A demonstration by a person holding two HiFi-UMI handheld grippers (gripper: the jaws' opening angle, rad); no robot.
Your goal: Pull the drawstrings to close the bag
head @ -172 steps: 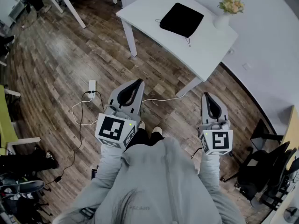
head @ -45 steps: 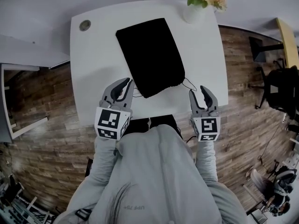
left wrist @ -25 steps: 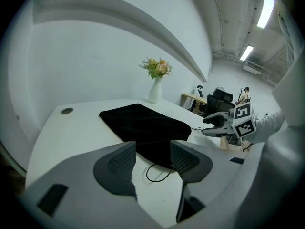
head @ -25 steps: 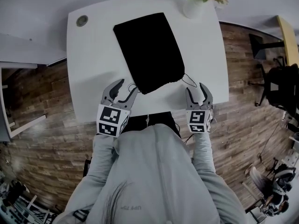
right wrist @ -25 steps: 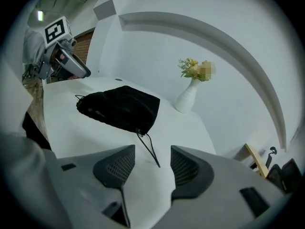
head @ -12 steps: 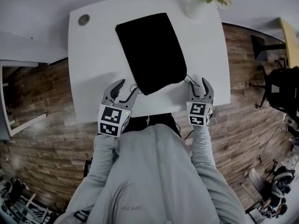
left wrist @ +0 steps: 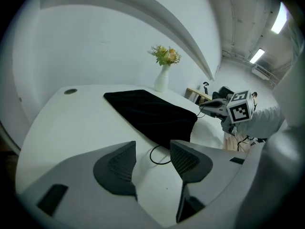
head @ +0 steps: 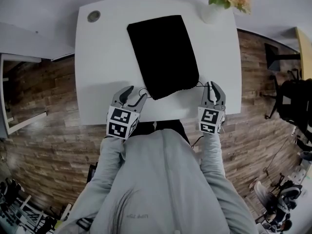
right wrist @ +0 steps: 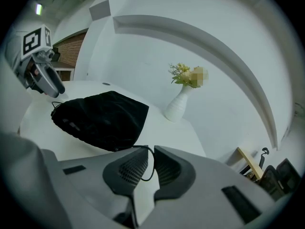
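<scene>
A flat black drawstring bag point(head: 163, 52) lies on the white table point(head: 102, 72), its mouth toward me. My left gripper point(head: 130, 97) is open just left of the mouth. In the left gripper view, the left drawstring loop point(left wrist: 159, 155) lies on the table between and just past the jaws of the left gripper point(left wrist: 152, 147). My right gripper point(head: 210, 92) sits at the mouth's right corner. Its jaws are closing, with the right drawstring point(right wrist: 142, 147) running between them. A narrow gap shows at the right gripper point(right wrist: 150, 152), and the cord hangs slack there.
A white vase of flowers point(head: 214, 11) stands at the table's far right corner, beyond the bag. A round cable grommet point(head: 93, 16) sits at the far left corner. The table's near edge runs just under both grippers; wooden floor and office chairs point(head: 292, 101) lie to the right.
The right gripper's jaws have gone from wide apart to almost together around the right drawstring. The left gripper has edged a little toward the bag's mouth and stays open.
</scene>
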